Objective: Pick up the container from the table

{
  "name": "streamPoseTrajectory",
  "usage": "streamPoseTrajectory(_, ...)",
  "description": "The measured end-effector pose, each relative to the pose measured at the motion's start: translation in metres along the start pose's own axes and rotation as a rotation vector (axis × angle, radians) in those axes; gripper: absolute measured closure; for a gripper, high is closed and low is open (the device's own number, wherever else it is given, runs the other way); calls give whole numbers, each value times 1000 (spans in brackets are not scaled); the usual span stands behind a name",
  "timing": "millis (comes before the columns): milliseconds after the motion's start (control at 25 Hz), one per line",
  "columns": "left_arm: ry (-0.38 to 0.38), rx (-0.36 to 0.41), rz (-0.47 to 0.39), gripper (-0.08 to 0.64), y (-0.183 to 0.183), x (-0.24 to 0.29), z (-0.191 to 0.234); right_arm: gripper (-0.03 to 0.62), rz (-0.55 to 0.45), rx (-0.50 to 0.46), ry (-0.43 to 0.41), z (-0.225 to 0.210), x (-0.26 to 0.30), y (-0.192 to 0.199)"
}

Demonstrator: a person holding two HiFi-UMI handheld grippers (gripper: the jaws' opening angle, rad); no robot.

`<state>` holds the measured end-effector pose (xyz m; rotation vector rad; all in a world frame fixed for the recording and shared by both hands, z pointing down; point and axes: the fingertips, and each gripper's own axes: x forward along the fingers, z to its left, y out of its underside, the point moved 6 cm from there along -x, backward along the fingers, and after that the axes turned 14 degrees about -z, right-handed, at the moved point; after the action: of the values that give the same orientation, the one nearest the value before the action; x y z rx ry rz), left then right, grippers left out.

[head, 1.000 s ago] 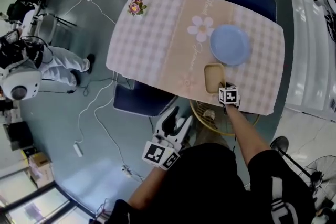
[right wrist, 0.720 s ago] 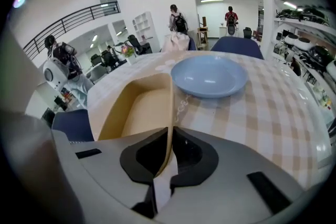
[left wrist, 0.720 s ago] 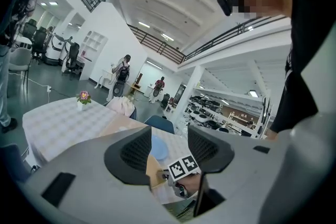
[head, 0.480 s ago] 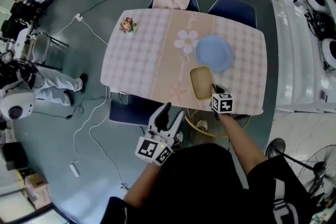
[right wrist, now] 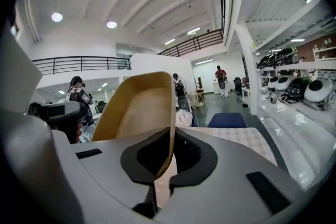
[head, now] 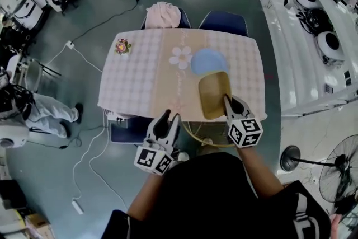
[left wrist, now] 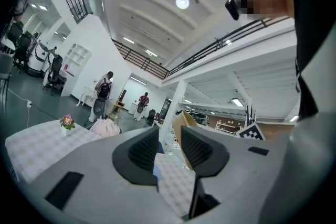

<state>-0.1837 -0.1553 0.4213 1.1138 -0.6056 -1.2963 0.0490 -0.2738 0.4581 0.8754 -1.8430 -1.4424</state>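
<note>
The container (head: 214,95) is a tan, shallow rectangular tray, lifted off the pink checked table (head: 140,75) and hanging over its near right edge. My right gripper (head: 227,101) is shut on the container's near wall. In the right gripper view the jaws (right wrist: 164,165) pinch that thin wall, and the container (right wrist: 139,107) tilts up and away. My left gripper (head: 166,119) hovers off the table's near edge. Its jaws (left wrist: 169,136) are closing with nothing between them. The container (left wrist: 181,120) shows far beyond them.
A blue plate (head: 204,61) and a small flower pot (head: 122,46) sit on the table. Two chairs (head: 224,22) stand at the far side, one draped with pink cloth (head: 163,14). A round basket (head: 196,134) sits below the near edge. Cables cross the floor; a fan (head: 341,170) stands at the right.
My right gripper has risen with the container, lifting it off the table towards the head camera. My left gripper rose a little and its jaws have narrowed.
</note>
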Motion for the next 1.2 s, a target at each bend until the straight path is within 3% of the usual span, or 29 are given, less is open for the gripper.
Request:
streamPoseTrajectory(200,48,57,0,506,-17,1,-22,591,-73,-91,46,8,-48,-39)
streamPoseTrajectory(520,138,37,-13,526,-14,15,-45,592,-128,-117,112,6,-91,-57)
streamPoseTrajectory(1200,127,31,6,526,-2,19,-52,592,-140,-144,145,-10,-108,-57)
